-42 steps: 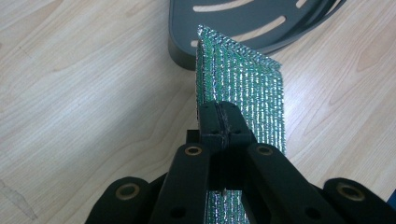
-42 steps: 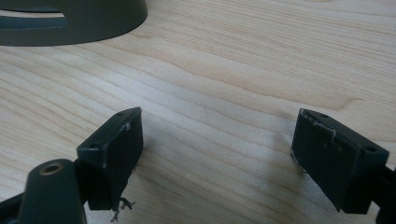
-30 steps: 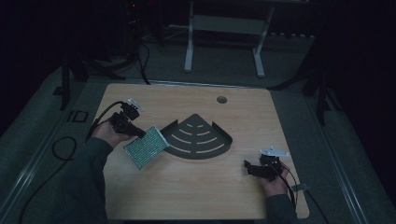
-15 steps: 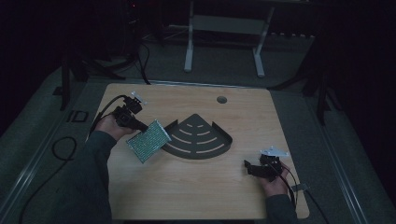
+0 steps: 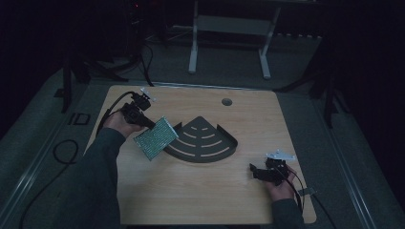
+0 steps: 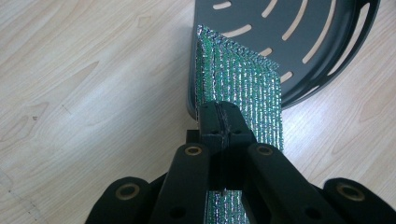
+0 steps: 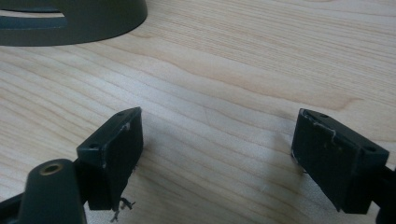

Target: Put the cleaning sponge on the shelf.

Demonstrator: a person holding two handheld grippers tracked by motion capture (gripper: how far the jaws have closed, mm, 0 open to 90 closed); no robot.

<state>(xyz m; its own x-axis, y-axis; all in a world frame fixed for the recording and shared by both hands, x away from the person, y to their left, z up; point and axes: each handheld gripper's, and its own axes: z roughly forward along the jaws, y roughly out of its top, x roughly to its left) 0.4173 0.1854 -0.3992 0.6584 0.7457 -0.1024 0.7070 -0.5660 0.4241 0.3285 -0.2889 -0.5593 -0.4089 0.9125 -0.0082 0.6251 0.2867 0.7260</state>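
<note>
High view: a pale wooden tabletop point(image 5: 200, 200) with rounded corners sits in a dim room. At its centre lies a dark grey, fan-shaped metal tray point(image 5: 203, 140) with curved slots and a raised rim along its rounded edge. At about nine o'clock from the tray, the person's left hand point(image 5: 119, 125) holds the left gripper point(image 5: 154, 125), which is clamped on a flat, rectangular, glittery green-and-silver mesh pad point(image 5: 156, 138). The pad is tilted, and its edge at three o'clock meets or overlaps the tray's straight side. At about four o'clock from the tray, near the tabletop's corner, the right hand point(image 5: 281, 188) holds the right gripper point(image 5: 253, 171), well apart from the tray. A small round hole point(image 5: 227, 101) marks the tabletop at twelve o'clock.

Left gripper view: the two black jaws are pressed together on the near edge of the mesh pad point(image 6: 243, 88), which stands on edge and runs toward twelve o'clock. Its far end overlaps the tray point(image 6: 299, 42), seen at one o'clock. Bare wood lies from nine to eleven o'clock.

Right gripper view: the two black jaws stand wide apart, holding nothing, low over the wood grain. A curved piece of the tray's point(image 7: 74, 21) rim shows at eleven o'clock.
</note>
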